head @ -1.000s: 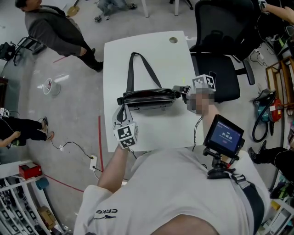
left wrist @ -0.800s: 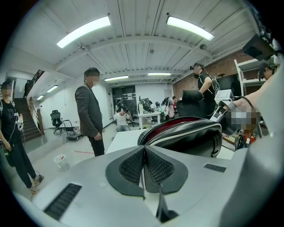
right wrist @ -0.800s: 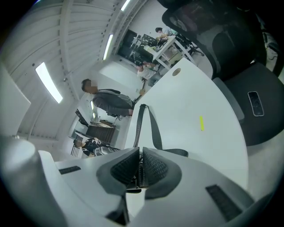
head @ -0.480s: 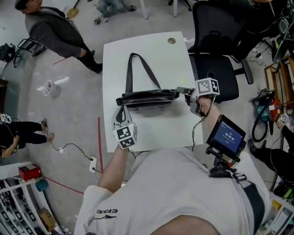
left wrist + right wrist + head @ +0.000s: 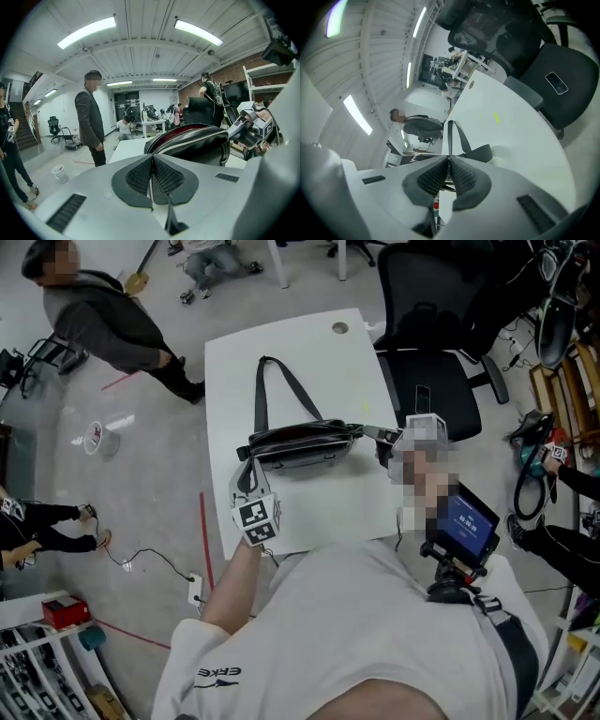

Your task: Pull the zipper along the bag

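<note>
The bag (image 5: 300, 442) has scarcely been shifted on the table (image 5: 328, 507), but the right hand-held gripper (image 5: 449, 158) has been drawn slightly off its right end, jaws closing on the strap (image 5: 476, 152) there, the left hand-held gripper (image 5: 152, 157) clamped on its left end: pulling seems barely begun.

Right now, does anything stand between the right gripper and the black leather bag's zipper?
Nothing visible. The right gripper, jaws closing with nothing discernible between them, sits at the black leather bag's right end; its strap lies beyond.
</note>
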The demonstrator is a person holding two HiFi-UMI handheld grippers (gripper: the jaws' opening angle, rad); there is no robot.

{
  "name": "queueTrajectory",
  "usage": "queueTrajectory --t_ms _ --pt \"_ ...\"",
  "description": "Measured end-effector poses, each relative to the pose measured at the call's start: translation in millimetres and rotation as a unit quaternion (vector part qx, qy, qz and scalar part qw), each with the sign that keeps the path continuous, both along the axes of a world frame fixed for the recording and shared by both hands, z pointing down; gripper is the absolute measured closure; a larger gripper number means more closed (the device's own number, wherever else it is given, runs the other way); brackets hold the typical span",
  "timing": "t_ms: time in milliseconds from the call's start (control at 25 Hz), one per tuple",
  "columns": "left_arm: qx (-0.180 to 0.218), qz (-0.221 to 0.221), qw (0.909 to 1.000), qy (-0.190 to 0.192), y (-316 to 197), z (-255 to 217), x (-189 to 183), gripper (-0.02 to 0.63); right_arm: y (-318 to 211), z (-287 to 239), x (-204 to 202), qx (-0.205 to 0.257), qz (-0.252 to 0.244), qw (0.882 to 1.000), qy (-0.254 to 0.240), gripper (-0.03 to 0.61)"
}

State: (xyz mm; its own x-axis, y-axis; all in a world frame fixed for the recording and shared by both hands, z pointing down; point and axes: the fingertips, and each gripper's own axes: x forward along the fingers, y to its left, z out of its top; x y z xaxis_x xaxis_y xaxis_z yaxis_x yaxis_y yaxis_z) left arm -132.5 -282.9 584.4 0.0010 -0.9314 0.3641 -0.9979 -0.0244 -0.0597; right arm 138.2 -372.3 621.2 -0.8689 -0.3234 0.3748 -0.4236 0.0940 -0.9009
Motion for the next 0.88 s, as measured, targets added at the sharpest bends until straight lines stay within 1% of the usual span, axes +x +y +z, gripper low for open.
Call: queueTrajectory --t_ms 280,360,520,640,760,880 --pt "0.004 0.008 1.0000 0.000 -2.9 -4.2 4.9 0.611 -7.2 5.9 6.3 -0.019 0.050 0.997 -0.063 0.560" --pt "0.001 0.011 0.9999 -0.001 -2.2 -4.0 6.7 0.612 -8.2 10.8 7.7 -0.030 0.058 0.995 -0.078 0.560" --pt "0.003 0.012 0.9999 -0.001 -2.5 -7.5 7.8 0.611 -7.0 7.9 4.5 -0.053 0.073 0.988 -0.124 0.558" --pt "0.003 0.012 0.9999 -0.002 -1.7 -9.9 7.4 0.611 -6.6 6.5 0.8 -0.061 0.076 0.986 -0.138 0.557" --pt "0.004 0.012 0.9999 -0.002 -0.1 -10.6 7.0 0.612 -3.7 9.7 -2.3 -0.075 0.069 0.985 -0.137 0.537" --pt "0.004 0.012 0.9999 -0.003 1.3 -10.0 6.5 0.611 -2.2 10.2 -3.9 -0.090 0.073 0.981 -0.158 0.498"
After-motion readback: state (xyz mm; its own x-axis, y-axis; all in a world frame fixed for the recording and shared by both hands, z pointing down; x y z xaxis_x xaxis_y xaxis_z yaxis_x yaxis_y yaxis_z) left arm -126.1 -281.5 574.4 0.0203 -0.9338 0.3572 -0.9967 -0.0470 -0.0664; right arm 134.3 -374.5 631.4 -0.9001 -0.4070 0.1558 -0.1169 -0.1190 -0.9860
